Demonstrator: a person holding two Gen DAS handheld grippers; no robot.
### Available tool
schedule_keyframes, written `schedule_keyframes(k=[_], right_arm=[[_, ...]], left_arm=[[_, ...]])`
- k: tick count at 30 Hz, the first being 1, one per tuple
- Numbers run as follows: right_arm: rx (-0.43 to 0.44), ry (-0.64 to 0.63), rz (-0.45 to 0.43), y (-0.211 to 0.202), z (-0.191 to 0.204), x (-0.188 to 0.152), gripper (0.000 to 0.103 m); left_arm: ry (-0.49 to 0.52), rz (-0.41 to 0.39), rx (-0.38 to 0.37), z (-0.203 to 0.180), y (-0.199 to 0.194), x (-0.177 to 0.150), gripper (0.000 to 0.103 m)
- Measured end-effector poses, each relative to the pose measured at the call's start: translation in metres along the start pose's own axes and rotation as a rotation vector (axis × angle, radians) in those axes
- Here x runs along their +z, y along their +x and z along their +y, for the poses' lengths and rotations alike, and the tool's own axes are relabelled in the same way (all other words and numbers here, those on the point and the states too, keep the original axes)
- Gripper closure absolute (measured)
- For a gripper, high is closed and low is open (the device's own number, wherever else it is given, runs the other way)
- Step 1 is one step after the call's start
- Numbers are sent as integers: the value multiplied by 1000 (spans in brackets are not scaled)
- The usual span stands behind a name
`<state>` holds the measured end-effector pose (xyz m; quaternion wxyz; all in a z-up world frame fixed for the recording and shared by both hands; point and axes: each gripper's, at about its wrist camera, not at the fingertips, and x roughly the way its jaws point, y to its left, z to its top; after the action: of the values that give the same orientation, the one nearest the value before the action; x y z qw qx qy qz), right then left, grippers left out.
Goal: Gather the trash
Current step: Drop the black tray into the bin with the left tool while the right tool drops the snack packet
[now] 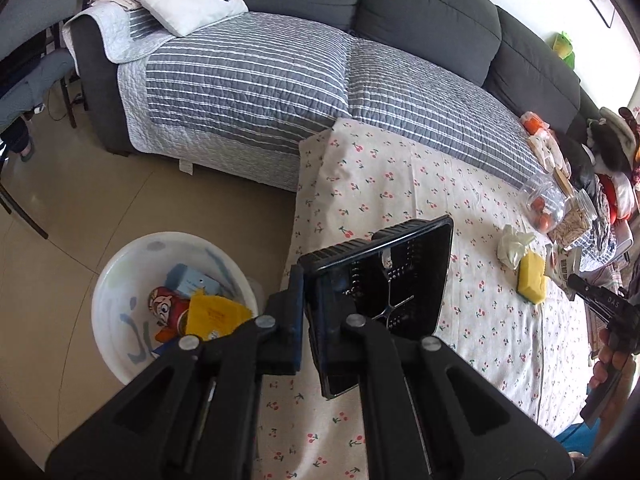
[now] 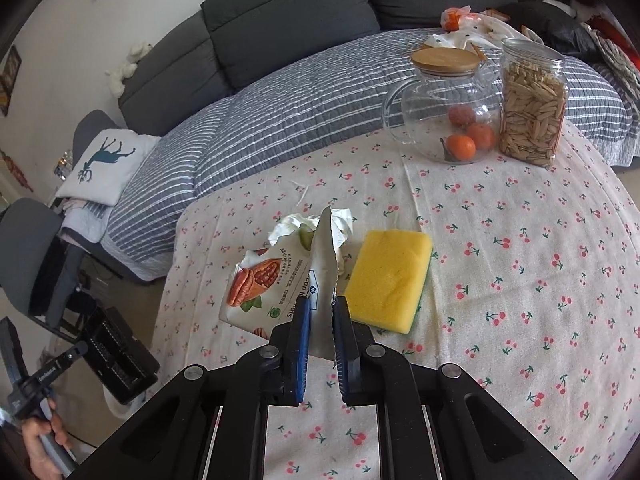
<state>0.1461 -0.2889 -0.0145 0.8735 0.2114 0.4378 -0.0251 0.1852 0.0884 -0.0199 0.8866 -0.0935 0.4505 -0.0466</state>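
- Your left gripper [image 1: 306, 320] is clamped on the rim of a black rectangular plastic tray [image 1: 384, 276], held over the table edge beside the white round plastic bin [image 1: 120, 280].
- Your right gripper [image 2: 321, 344] pinches a white foil pecan snack wrapper [image 2: 276, 280], lifted just beside the yellow rectangular sponge [image 2: 388, 276] on the cherry-print tablecloth [image 2: 520, 280].

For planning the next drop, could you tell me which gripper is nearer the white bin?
Left. The left gripper, holding a black tray, hangs beside the white bin; the right gripper is over the table.
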Motion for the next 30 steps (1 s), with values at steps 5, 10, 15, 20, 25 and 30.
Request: schedule_keyframes(k=[5, 10, 15, 20, 25, 30], right_arm=[[30, -54, 11, 5, 29, -6, 91], [57, -95, 32, 15, 57, -16, 91], [75, -125, 51, 27, 78, -24, 91], [87, -155, 71, 35, 96, -35, 91], [108, -188, 93, 43, 117, -46, 91], [120, -254, 116, 53, 146, -55, 91]], left_arm=[[-47, -39, 55, 33, -12, 2, 96], [-113, -70, 124, 71, -21, 2, 96], [-167, -85, 207, 105, -23, 0, 96], [-189, -103, 317, 131, -19, -4, 96], [-161, -87, 324, 142, -5, -9, 95], [-118, -14, 297, 140, 3, -15, 58]])
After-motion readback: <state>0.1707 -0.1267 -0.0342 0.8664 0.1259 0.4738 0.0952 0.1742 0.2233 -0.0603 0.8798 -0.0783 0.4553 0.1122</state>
